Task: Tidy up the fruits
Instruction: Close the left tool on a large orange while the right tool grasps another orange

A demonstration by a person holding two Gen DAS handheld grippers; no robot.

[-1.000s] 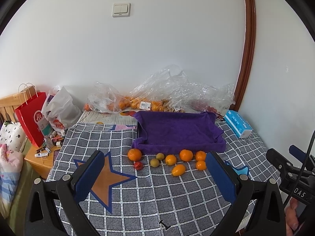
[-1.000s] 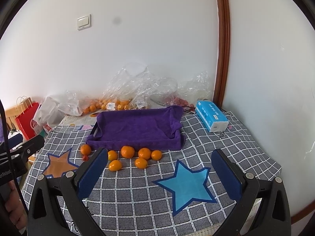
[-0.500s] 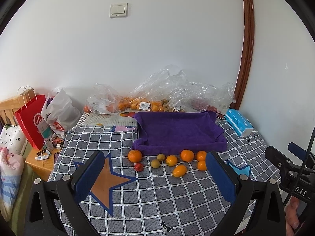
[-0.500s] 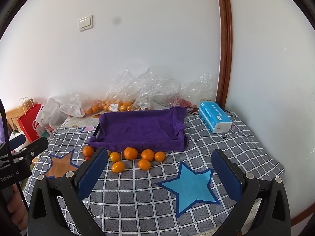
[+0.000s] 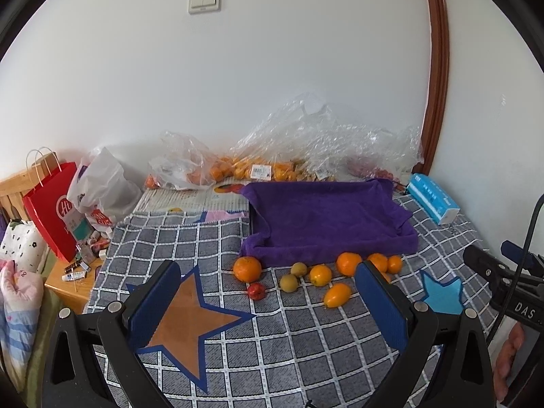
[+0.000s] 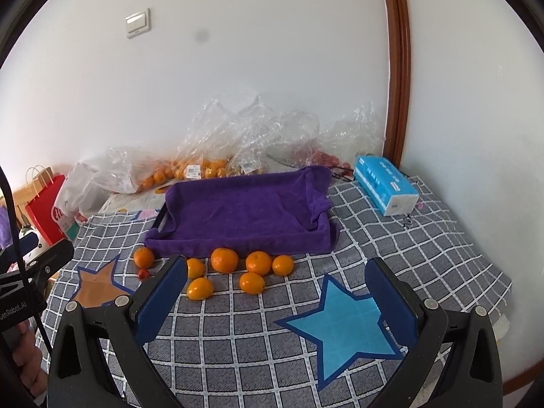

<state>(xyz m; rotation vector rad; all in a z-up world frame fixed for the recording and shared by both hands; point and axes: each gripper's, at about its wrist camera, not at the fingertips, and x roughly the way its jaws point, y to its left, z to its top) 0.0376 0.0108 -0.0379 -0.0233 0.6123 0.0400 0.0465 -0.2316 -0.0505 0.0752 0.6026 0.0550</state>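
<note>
Both grippers, left (image 5: 267,302) and right (image 6: 276,292), hang spread and empty, so you've sorted nothing: every fruit (image 6: 224,260) lies outside the bare tray (image 6: 238,238).

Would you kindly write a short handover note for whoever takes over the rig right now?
Left gripper: open, empty, held above the cloth.
Right gripper: open, empty, likewise.
Fruits: all loose on the checked cloth just in front of the purple tray, including the big orange, red fruit and oval fruit.
Done: nothing; the tray holds no fruit.
Left: presumably move each fruit into the tray.
</note>
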